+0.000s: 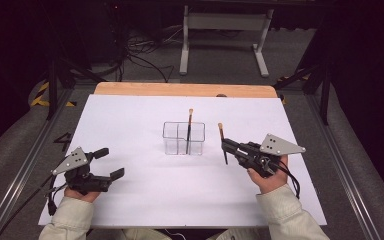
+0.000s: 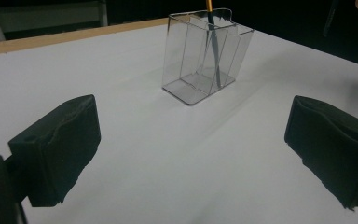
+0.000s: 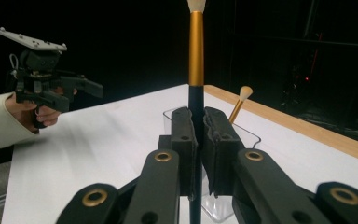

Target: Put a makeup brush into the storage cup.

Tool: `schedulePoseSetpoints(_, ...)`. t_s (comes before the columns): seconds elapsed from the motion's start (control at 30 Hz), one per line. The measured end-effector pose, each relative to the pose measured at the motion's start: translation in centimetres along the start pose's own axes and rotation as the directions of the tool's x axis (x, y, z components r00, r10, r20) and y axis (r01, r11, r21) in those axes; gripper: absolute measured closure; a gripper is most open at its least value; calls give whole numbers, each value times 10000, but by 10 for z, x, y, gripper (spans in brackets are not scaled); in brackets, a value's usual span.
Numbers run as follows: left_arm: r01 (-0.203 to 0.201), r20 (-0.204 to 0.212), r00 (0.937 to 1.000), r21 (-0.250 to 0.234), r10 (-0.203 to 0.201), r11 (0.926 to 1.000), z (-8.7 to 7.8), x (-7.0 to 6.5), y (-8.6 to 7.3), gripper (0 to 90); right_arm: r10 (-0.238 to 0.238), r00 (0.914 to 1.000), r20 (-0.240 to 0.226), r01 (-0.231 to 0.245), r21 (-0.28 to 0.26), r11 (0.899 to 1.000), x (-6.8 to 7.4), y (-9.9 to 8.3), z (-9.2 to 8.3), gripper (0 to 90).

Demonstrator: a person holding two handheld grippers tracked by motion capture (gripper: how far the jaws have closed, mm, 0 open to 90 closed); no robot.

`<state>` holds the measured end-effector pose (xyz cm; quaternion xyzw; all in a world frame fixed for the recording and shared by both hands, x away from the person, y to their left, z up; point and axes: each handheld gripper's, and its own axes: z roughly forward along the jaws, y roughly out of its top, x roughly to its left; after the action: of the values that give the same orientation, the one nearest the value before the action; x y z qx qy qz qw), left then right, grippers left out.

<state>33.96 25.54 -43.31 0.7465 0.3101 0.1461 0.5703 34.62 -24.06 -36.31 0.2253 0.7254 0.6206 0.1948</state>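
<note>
The right tool (image 3: 196,140) is clamped on an upright brush (image 3: 196,56) beside the clear holder (image 1: 183,138); the left tool (image 1: 106,162) rests on the tabletop (image 1: 130,115), jaws apart.

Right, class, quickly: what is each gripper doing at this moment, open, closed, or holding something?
Left gripper: open, holding nothing, resting low over the table.
Right gripper: closed on a black-handled brush, held upright beside the clear holder.
</note>
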Motion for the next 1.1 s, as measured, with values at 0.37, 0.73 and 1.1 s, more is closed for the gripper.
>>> schedulePoseSetpoints(0.37, 23, -89, 10000, -9, -23, 10000, -5, 0, -2, 42, 223, 9993, -295, -244, -730, 9970, -5, 5, 11, 837)
schedulePoseSetpoints(0.73, 74, -96, 9999, -3, -74, 10000, -4, 0, -3, 41, 323, 9981, -523, -382, -1165, 9925, -7, 14, 30, 837)
schedulePoseSetpoints(1.1, 92, -56, 9999, -6, -93, 10000, -4, 1, -3, 42, 447, 9976, -521, -512, -1291, 9903, -11, 22, 49, 837)
